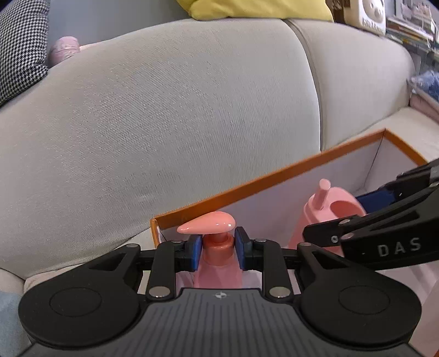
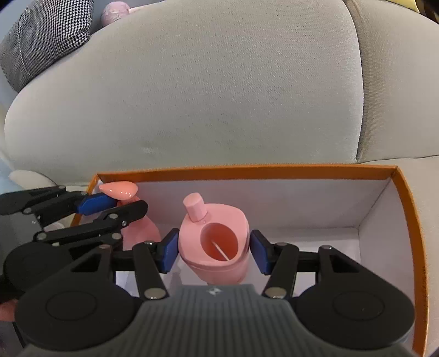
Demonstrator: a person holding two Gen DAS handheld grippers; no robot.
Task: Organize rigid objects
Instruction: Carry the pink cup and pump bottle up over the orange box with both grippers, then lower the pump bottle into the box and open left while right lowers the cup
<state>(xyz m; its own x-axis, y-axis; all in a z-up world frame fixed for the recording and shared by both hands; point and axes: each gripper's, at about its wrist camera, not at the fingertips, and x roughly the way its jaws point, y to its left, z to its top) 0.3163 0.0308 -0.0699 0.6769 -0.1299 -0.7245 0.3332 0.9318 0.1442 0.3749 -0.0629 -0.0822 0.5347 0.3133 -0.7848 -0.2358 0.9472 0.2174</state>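
**Two pink bottles stand in the orange-rimmed box on the sofa**

A grey fabric sofa (image 2: 192, 90) fills both views, its back cushion rising behind everything. A houndstooth cushion (image 1: 19, 46) sits at the far left, a yellow cushion (image 1: 255, 9) lies along the top of the backrest, and cluttered shelves (image 1: 406, 24) show at the upper right of the left wrist view.

On the seat, against the backrest, rests an open box (image 2: 384, 208) with an orange rim and white inner walls.

Inside it, near the middle, a pink bottle (image 2: 216, 247) stands upright, long axis vertical, with a round open mouth and a short spout pointing up and away. The right gripper (image 2: 214, 251) straddles its top at a medium spread; the left pad touches the bottle, while a thin gap shows at the right pad.

In the box's left corner stands a pink pump bottle (image 1: 218, 263), also upright, its teardrop pump head (image 1: 207, 223) pointing left along the box's rear wall. The left gripper (image 1: 218, 251) is set narrowly around the bottle's neck, the blue pads (image 1: 195, 252) just beside the collar with a slight gap on each side.
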